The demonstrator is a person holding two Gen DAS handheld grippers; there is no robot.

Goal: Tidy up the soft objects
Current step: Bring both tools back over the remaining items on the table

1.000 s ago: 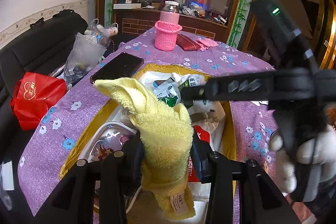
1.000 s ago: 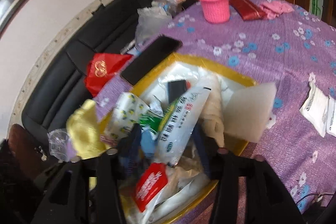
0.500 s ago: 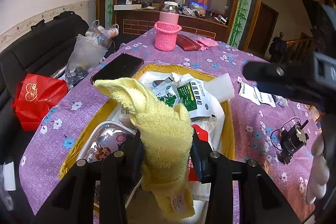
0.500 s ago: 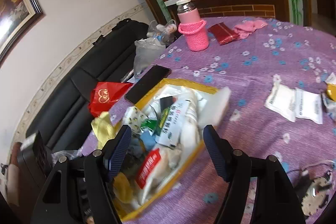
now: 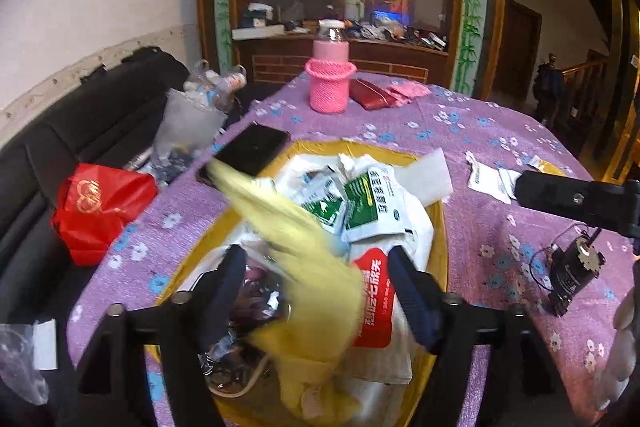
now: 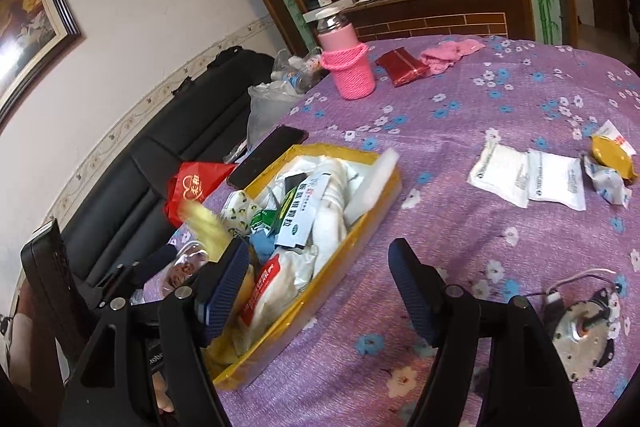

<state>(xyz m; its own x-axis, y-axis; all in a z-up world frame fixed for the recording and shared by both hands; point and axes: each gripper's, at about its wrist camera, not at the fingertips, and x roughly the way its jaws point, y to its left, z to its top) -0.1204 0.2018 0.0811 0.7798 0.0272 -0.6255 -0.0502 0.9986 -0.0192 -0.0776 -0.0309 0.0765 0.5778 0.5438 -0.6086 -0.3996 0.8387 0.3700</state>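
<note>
The left gripper (image 5: 316,291) is spread wide, its grip gone from the blurred yellow towel (image 5: 304,251) lying between its fingers over the yellow tray (image 6: 352,239). The right gripper (image 6: 320,291) gapes empty above the tablecloth (image 6: 460,99). One black phone (image 5: 250,151) touches the tray's far-left corner; two white sachets (image 6: 528,179) lie near the right edge.

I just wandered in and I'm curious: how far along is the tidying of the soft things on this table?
Partly done, it seems. The yellow tray already holds packets and cloth. The left gripper is open, with the blurred yellow towel between its fingers over the tray. The right gripper is open and empty. The white packets and pink cloth lie outside.
</note>
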